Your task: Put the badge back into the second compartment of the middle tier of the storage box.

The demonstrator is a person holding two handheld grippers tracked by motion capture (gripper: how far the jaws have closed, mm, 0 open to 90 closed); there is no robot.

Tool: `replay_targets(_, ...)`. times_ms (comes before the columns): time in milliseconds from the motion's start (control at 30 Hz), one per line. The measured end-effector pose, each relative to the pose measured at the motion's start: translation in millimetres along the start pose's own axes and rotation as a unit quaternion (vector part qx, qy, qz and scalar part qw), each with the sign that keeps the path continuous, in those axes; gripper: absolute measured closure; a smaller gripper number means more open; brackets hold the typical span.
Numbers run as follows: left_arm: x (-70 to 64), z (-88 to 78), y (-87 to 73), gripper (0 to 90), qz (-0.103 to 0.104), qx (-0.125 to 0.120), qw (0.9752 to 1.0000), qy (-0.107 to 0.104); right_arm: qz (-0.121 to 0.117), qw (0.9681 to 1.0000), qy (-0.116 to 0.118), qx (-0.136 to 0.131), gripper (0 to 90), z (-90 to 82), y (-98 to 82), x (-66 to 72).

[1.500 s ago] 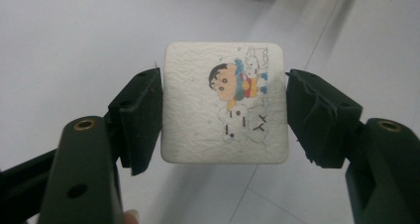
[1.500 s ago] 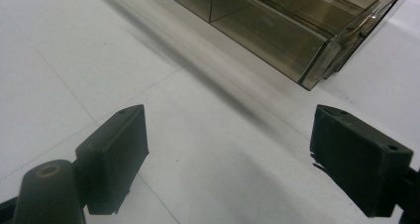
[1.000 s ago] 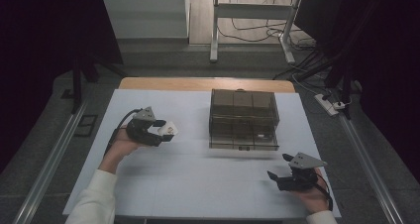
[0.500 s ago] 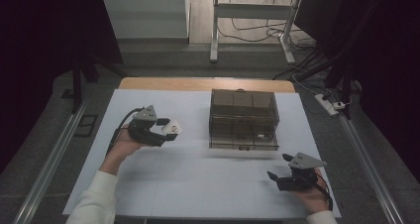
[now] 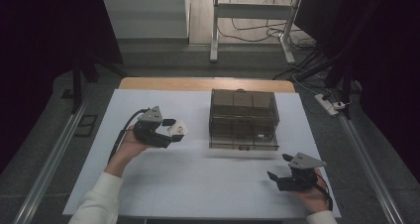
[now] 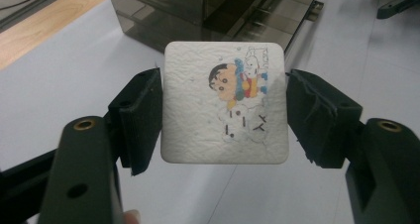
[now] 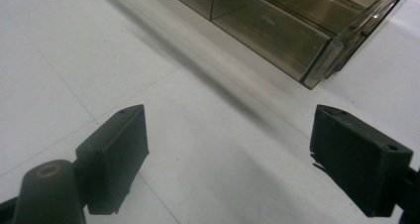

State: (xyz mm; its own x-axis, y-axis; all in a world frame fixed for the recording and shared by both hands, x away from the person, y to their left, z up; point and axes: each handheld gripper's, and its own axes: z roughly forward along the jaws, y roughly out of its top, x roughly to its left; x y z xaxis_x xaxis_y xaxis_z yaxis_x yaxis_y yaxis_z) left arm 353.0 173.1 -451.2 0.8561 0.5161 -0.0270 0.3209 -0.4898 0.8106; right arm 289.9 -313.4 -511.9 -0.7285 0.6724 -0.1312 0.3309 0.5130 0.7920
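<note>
Item 1. White square pad (image 6: 225,102), soft, quilted surface, rounded corners, printed with a cartoon child and a small dog. Held off the table, over the left half of the white table cover (image 5: 198,184), nearer its far edge than its near one. Clamped edge to edge by the left gripper (image 5: 168,133); both jaw pads press its opposite sides, printed face toward that gripper's camera.

Item 2. Smoked clear plastic organiser box (image 5: 242,120), divided into compartments, standing at the middle of the table toward the far edge. Its lid is down as far as I can tell; the latches face the near edge. The pad is well apart from it, to its left.

Item 3. Right gripper (image 5: 287,177), resting near the table's near right corner. Jaws stand wide apart, nothing between them; bare cover beneath.

Item 4. Wooden tabletop (image 5: 148,84), visible as a strip along the far edge beyond the cover.

Risks, as judged from here:
- The pad is soft and gripped only at its edges; a tilt or quick swing could let it buckle and slip out.
- If the pad is meant for the box, a closed lid would block it; the free gripper would have to open it first.
- Carried low, the pad could catch the box's near left corner.
</note>
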Motion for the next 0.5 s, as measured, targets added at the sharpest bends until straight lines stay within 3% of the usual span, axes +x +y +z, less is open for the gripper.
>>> replay_targets(500, -20.7, 7.6, 14.0, 33.1, 0.021, -0.009, 0.9997, -0.011, 0.000, 1.0000, 0.000, -0.001, 14.8, 0.1, -0.1, -0.3)
